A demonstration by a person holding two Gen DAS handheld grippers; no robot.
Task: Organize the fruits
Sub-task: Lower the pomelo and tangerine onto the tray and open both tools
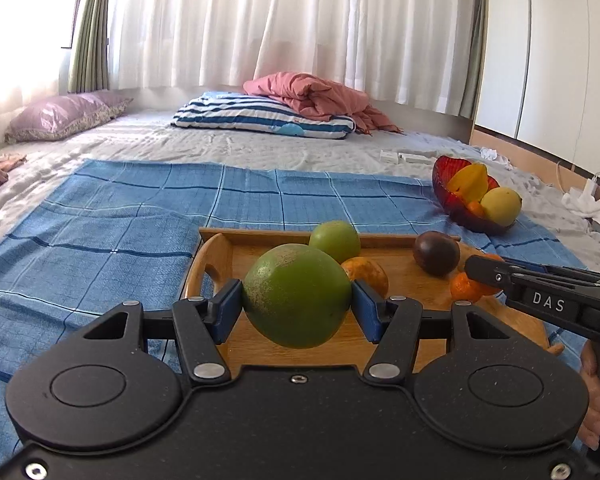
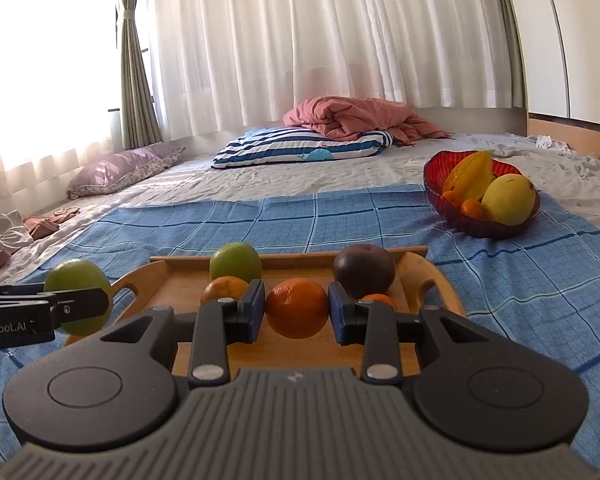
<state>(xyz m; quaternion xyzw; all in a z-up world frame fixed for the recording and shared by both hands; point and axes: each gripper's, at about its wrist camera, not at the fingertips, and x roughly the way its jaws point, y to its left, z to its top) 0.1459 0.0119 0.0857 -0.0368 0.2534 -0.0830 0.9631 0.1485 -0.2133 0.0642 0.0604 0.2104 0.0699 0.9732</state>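
Left claw (image 1: 297, 306) clenched on large round green citrus fruit (image 1: 297, 296), held above wooden handled tray (image 1: 216, 254); smooth round skin could slip from pads. Right claw (image 2: 297, 313) grasping small orange (image 2: 297, 307), same risk. Remaining fruit crowd tray; red glass bowl (image 2: 434, 178) far right, already nearly full.

Green fruit (image 1: 297, 296): large, round, clamped between the left gripper's (image 1: 297, 300) pads, above the tray (image 1: 396, 254).
Orange (image 2: 297, 308): clamped in the right gripper (image 2: 297, 312).
Tray: wooden, handled; holds a green apple (image 2: 236, 262), a dark fruit (image 2: 364, 270), two oranges.
Bowl (image 2: 434, 184): red; starfruit (image 2: 470, 180), mango (image 2: 508, 200).
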